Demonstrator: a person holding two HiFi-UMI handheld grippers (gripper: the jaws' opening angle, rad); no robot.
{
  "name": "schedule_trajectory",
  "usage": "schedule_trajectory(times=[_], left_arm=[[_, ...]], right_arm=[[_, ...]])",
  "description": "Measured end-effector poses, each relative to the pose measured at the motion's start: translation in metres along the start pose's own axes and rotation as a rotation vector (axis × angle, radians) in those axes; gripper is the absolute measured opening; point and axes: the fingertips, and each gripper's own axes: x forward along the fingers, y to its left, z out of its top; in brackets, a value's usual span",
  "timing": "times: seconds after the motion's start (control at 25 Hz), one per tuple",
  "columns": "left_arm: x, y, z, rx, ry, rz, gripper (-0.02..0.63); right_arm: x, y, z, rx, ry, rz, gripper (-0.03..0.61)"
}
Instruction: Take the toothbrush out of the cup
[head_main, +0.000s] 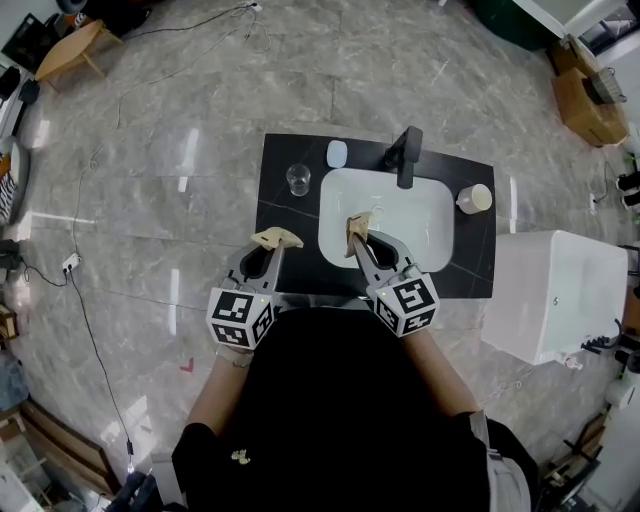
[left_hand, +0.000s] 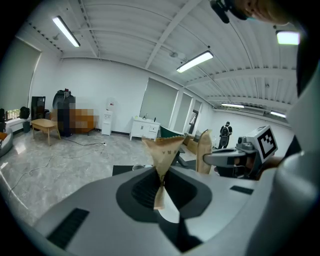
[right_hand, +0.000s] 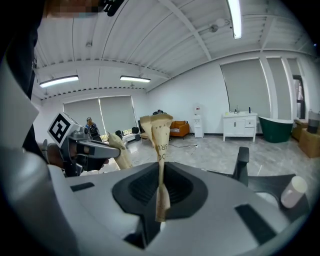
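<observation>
Left gripper (head_main: 277, 238) hovers at the front edge of the tabletop (head_main: 283, 212), jaws together on nothing, near the clear glass (head_main: 298, 180); the right gripper (head_main: 357, 226), likewise closed and empty, hangs over the sink (head_main: 432, 222). No toothbrush shows in that glass or the white cup (head_main: 476, 198) far right: find it first, then open the jaws before reaching.

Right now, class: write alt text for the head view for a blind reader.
Seen from above, a person in black holds the left gripper and right gripper, both shut and empty, over a black counter with a white sink. A clear glass stands left of the basin, a white cup right.
</observation>
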Motion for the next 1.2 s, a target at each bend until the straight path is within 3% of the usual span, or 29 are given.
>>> schedule_trajectory(times=[0.44,1.2], left_arm=[[0.005,-0.008,0.007,0.026,0.01,-0.023,0.043],[0.017,-0.007,0.005,0.029,0.028,-0.037,0.043]], right_arm=[[0.004,0.021,-0.002,0.004,-0.013,0.048,0.044],[0.004,0.012,-0.007,0.029,-0.009,0.023,0.044]])
